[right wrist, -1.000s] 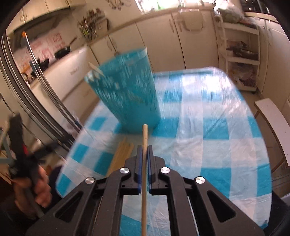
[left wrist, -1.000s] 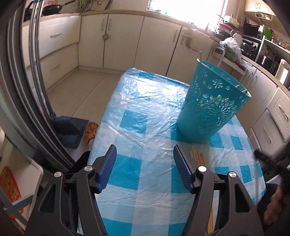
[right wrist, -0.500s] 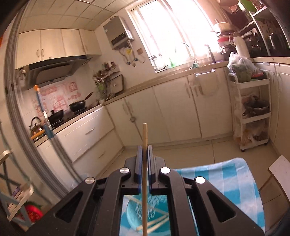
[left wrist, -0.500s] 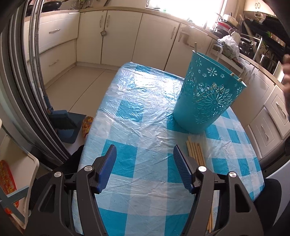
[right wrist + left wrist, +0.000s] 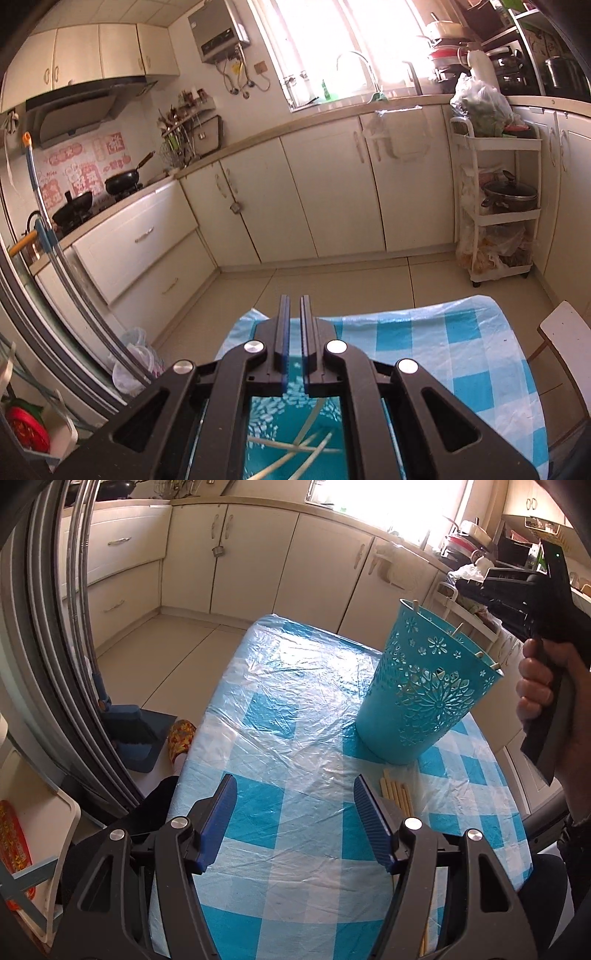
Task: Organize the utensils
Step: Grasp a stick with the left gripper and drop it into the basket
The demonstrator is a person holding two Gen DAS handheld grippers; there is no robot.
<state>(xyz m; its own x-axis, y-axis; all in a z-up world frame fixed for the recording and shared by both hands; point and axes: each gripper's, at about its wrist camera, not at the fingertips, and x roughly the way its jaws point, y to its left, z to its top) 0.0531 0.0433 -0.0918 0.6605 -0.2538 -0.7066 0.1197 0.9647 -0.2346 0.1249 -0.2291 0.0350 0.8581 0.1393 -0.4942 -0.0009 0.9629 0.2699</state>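
Note:
A turquoise cut-out basket (image 5: 424, 690) stands on the checked table (image 5: 295, 709), with chopstick tips sticking above its rim. Several wooden chopsticks (image 5: 397, 794) lie on the cloth in front of it. My left gripper (image 5: 295, 805) is open and empty, low over the table's near side, left of the loose chopsticks. My right gripper (image 5: 294, 314) hovers above the basket, its jaws slightly apart with nothing between them. Below it, inside the basket (image 5: 266, 417), lie several chopsticks (image 5: 295, 450). The right gripper's body (image 5: 532, 602) shows above the basket in the left wrist view.
A fridge door (image 5: 44, 646) stands close on the left. Kitchen cabinets (image 5: 332, 195) line the far wall. A white trolley (image 5: 498, 206) with pots is at the right. A blue dustpan (image 5: 136, 738) and a slipper (image 5: 181, 738) lie on the floor.
The chopstick that my right gripper held is gone from its jaws, which have parted slightly; it now lies in the basket. The left gripper stayed open and nearly still.

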